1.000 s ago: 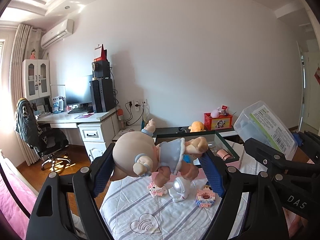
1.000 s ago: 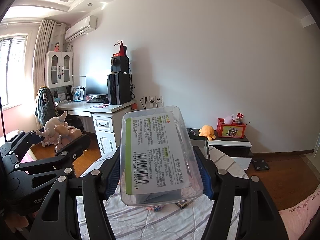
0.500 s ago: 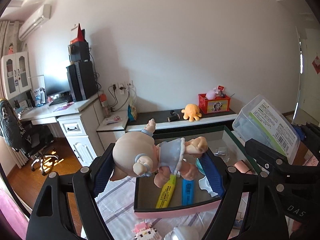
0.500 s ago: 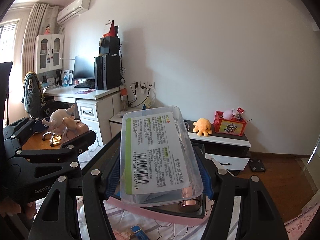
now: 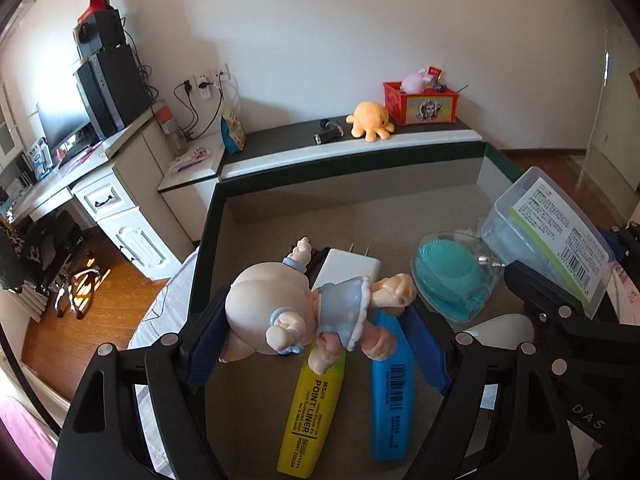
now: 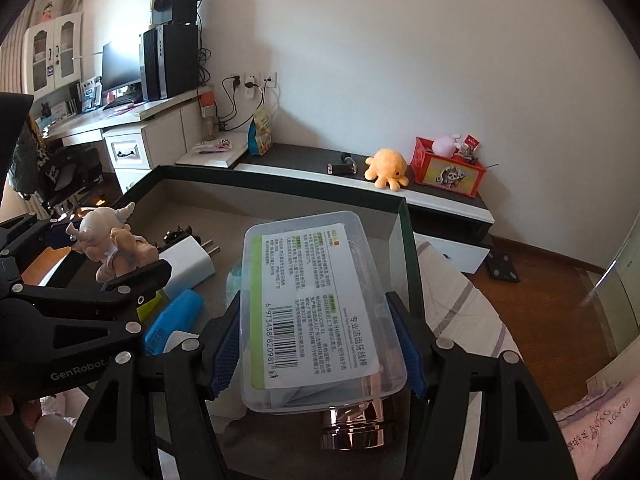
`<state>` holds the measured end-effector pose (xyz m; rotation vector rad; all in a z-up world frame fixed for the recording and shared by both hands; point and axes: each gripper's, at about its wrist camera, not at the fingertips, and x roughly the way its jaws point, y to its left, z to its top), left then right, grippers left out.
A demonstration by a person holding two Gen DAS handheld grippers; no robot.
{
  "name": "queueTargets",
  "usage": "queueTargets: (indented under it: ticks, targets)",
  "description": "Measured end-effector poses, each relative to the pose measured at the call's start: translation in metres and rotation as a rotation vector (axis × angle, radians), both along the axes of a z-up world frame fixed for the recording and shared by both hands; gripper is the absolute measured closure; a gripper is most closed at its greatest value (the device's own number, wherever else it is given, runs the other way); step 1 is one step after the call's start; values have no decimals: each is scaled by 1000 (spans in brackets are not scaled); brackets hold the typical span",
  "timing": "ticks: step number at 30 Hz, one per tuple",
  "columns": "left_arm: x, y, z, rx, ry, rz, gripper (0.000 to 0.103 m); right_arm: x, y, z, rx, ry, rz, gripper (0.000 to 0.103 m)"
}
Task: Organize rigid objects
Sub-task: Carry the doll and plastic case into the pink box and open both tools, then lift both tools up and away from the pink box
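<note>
My left gripper (image 5: 316, 344) is shut on a small doll (image 5: 304, 308) in a blue dress and holds it above the open dark-rimmed storage box (image 5: 208, 216). My right gripper (image 6: 320, 352) is shut on a clear plastic floss box (image 6: 316, 304) with a green-and-white label, held over the same storage box (image 6: 404, 216). Each gripper shows in the other view: the floss box (image 5: 556, 228) at the right, the doll (image 6: 108, 244) at the left.
In the storage box lie a yellow highlighter (image 5: 312, 412), a blue highlighter (image 5: 392, 384), a white plug adapter (image 5: 344, 272), a teal brush in a clear case (image 5: 452, 280) and a chrome cylinder (image 6: 352, 424). Behind stands a low cabinet (image 5: 360, 144) with an orange plush (image 5: 370, 120). A desk (image 5: 80, 168) is at the left.
Both grippers have moved forward and tilted down, from above the striped bed to over the storage box. The doll and the floss box stay gripped.
</note>
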<state>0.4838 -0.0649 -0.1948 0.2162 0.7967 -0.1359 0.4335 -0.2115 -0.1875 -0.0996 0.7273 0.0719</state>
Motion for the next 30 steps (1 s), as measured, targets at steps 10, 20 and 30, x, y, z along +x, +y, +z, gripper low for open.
queueTargets:
  ticks: [10, 20, 30]
  targets:
    - [-28, 14, 24, -19, -71, 11, 4, -15, -9, 13, 66, -11, -34, 22]
    - [-158, 41, 95, -110, -306, 11, 0, -129, 2, 83, 136, -207, -8, 0]
    - [-301, 70, 132, -162, -488, 68, 0, -256, 19, 120, 122, -389, -19, 0]
